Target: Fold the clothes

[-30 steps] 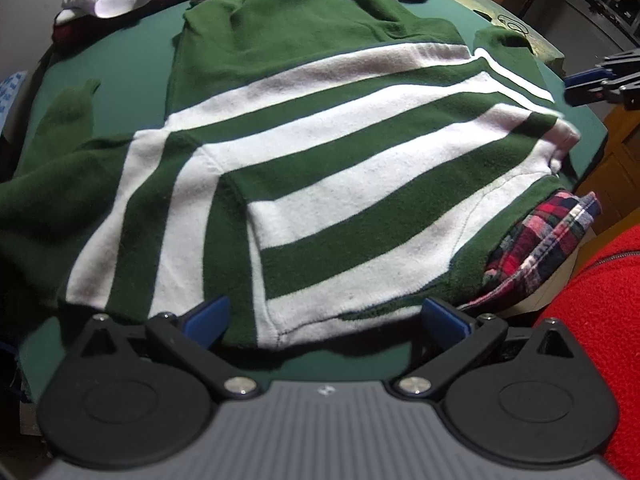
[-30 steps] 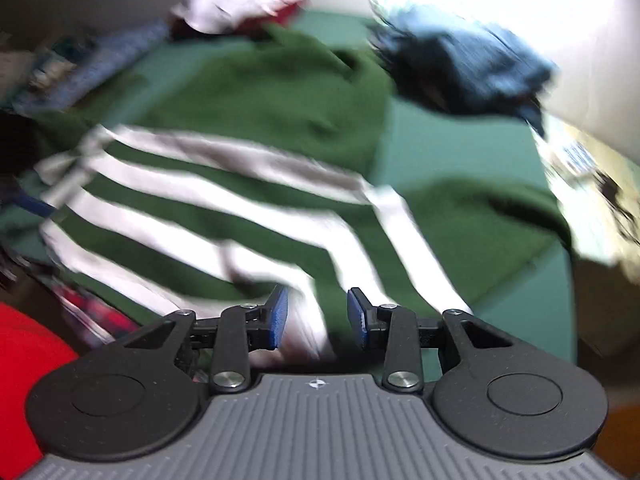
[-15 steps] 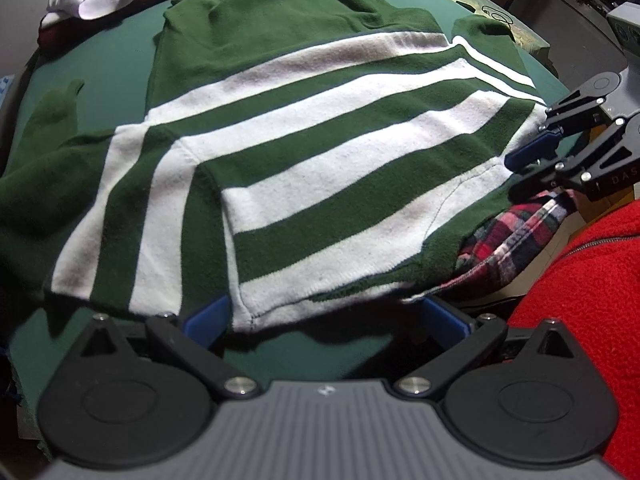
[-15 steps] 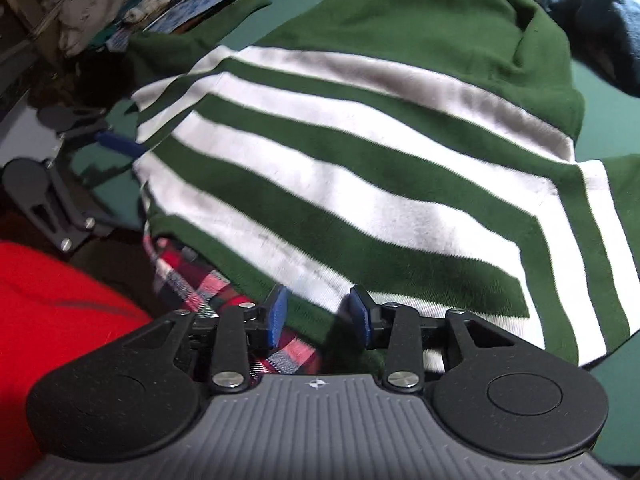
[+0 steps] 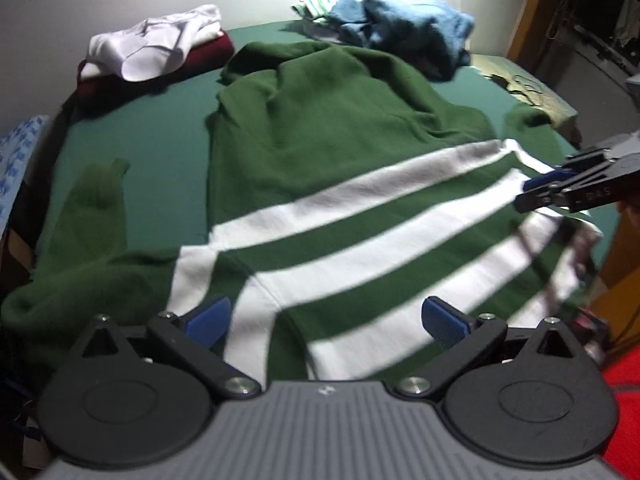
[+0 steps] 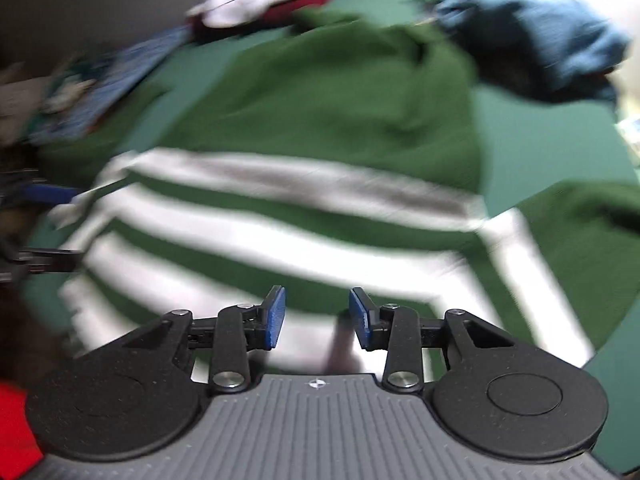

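Note:
A green sweater with white stripes [image 5: 360, 216] lies spread on the green bed sheet [image 5: 132, 136], hem toward me. It also fills the blurred right wrist view [image 6: 304, 184]. My left gripper [image 5: 326, 320] is wide open and empty, low over the striped hem at its left side. My right gripper [image 6: 316, 316] is open and empty over the hem at the sweater's right side; it also shows in the left wrist view [image 5: 560, 188] at the right edge. One green sleeve [image 5: 92, 208] lies out to the left.
A white and maroon pile of folded clothes [image 5: 156, 52] sits at the back left. A blue heap of clothes [image 5: 404, 28] sits at the back right. A wooden post [image 5: 532, 8] stands at the right. Red fabric [image 5: 624, 408] is near my lower right.
Both grippers have moved forward over the sweater and tilted up, so the far piles now show. The plaid cloth under the hem has nearly left view. Both stay open.

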